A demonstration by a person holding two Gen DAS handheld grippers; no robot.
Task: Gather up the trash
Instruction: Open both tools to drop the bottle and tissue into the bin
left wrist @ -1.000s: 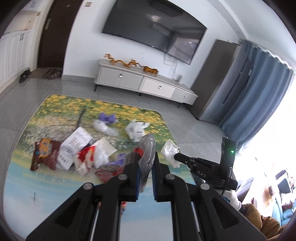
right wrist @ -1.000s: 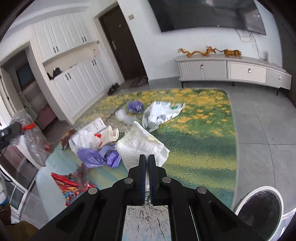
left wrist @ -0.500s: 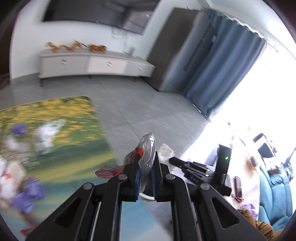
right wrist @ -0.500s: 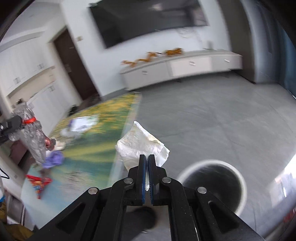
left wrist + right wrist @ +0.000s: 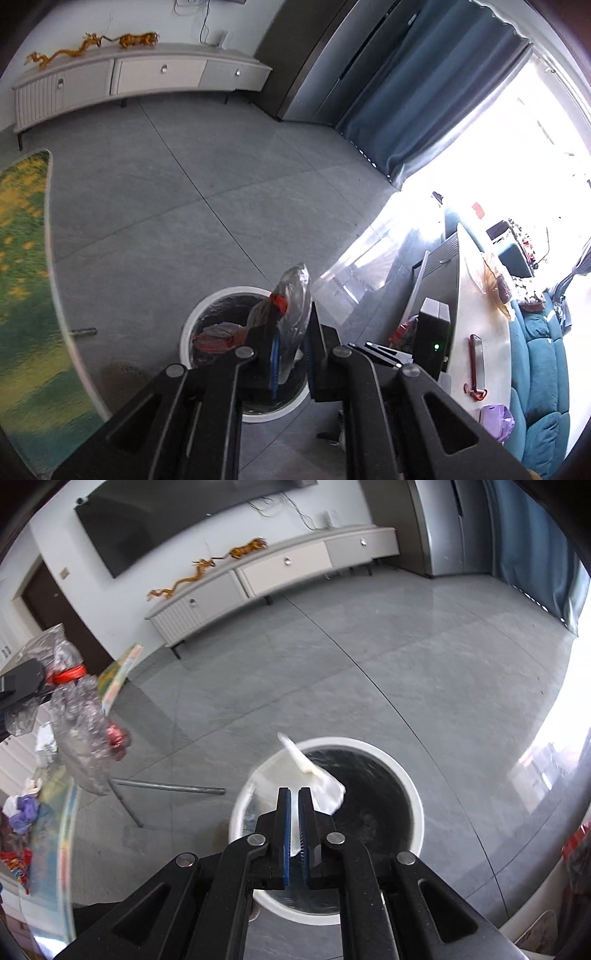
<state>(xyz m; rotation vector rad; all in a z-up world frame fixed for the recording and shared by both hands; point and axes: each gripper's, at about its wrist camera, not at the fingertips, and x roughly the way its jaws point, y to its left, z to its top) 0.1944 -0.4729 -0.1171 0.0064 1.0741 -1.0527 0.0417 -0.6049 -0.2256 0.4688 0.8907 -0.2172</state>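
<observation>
My left gripper (image 5: 293, 354) is shut on a crushed clear plastic bottle (image 5: 291, 314) with a red cap ring, held above the white trash bin (image 5: 192, 321). The bottle also shows in the right wrist view (image 5: 77, 731) at the far left. My right gripper (image 5: 294, 823) is shut on a crumpled white paper (image 5: 314, 779) and holds it over the bin's (image 5: 406, 786) dark opening. Red wrapper trash (image 5: 218, 336) lies inside the bin.
A glass table edge with the colourful mat (image 5: 29, 295) and more trash (image 5: 22, 812) is at the left. A white TV cabinet (image 5: 280, 568) stands along the far wall. Blue curtains (image 5: 424, 96) and a counter with a phone (image 5: 476, 354) are at the right.
Both grippers swung right, away from the littered mat, and now hang over the trash bin. Each still holds its item; the white paper sits over the bin's opening.
</observation>
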